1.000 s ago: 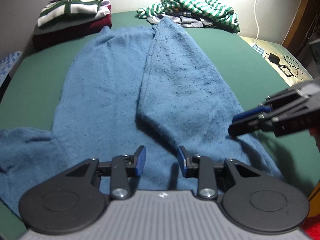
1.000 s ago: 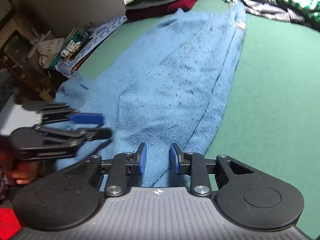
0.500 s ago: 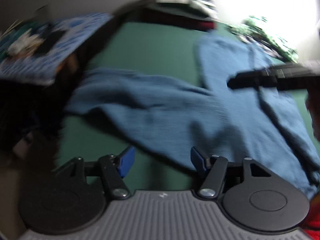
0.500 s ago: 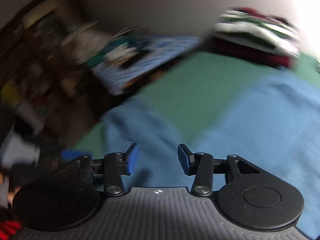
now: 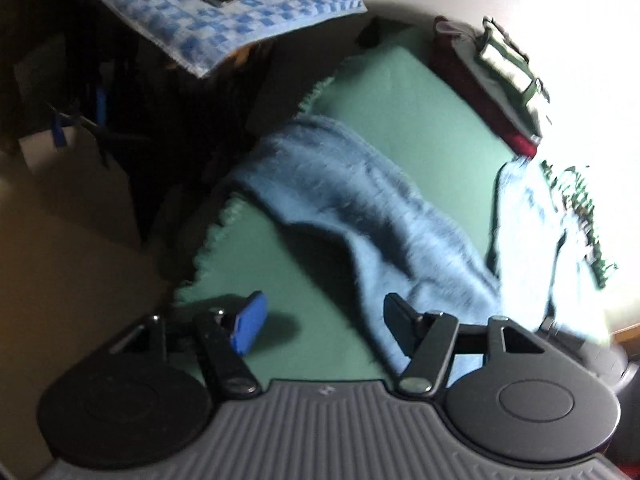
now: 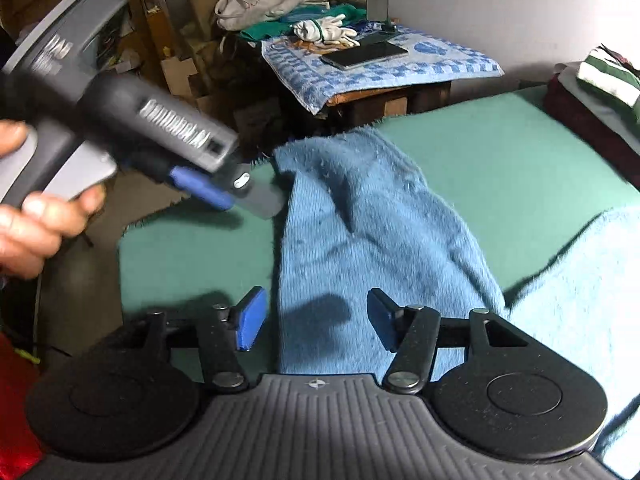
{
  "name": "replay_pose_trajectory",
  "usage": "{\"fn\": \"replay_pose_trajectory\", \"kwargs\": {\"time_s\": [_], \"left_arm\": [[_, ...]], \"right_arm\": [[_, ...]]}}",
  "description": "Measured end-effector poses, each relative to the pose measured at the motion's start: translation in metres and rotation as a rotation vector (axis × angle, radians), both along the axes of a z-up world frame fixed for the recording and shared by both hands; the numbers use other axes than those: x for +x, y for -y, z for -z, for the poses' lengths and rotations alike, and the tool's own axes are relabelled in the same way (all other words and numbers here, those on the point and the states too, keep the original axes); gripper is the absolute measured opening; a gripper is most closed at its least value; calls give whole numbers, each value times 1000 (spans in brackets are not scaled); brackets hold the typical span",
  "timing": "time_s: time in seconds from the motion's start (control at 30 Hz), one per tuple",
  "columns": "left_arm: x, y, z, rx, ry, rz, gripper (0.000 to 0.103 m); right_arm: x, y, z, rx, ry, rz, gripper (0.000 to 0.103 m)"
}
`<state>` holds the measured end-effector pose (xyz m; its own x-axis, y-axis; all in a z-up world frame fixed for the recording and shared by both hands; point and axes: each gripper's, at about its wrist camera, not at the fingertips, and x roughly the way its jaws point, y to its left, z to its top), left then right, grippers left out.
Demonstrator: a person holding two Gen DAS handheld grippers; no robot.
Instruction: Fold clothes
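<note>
The blue sweater (image 6: 372, 236) lay on the green table cover (image 6: 500, 152), its sleeve stretched toward the cover's near corner. The right gripper (image 6: 314, 318) hung over that sleeve, jaws opening and gripping nothing, probably lining up for a fold. The left gripper (image 5: 320, 324), just beside the sleeve's edge, stood open and empty too.

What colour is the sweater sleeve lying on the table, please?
Blue; the sleeve shows best in the right wrist view.

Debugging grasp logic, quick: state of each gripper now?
Left gripper: open, holding nothing.
Right gripper: opening, blue sweater sleeve between, not gripped.
</note>
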<state>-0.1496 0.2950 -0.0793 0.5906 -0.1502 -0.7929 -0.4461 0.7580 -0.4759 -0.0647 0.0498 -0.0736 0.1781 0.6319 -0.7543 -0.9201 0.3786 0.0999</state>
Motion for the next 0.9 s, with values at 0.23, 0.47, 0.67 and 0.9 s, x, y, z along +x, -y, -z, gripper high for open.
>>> {"fn": "replay_pose_trajectory", "kwargs": {"time_s": [0.23, 0.47, 0.67, 0.9], "left_arm": [[35, 1, 5, -44, 39, -22, 62], [51, -22, 18, -112, 102, -106, 10], [63, -16, 6, -55, 145, -75, 4], [84, 16, -36, 89, 242, 33, 2]], "right_arm": [[-36, -1, 22, -48, 146, -5, 47], [-34, 11, 20, -3, 129, 79, 13], [-28, 27, 15, 64, 50, 172, 11], [-4, 87, -11, 245, -21, 412, 46]]}}
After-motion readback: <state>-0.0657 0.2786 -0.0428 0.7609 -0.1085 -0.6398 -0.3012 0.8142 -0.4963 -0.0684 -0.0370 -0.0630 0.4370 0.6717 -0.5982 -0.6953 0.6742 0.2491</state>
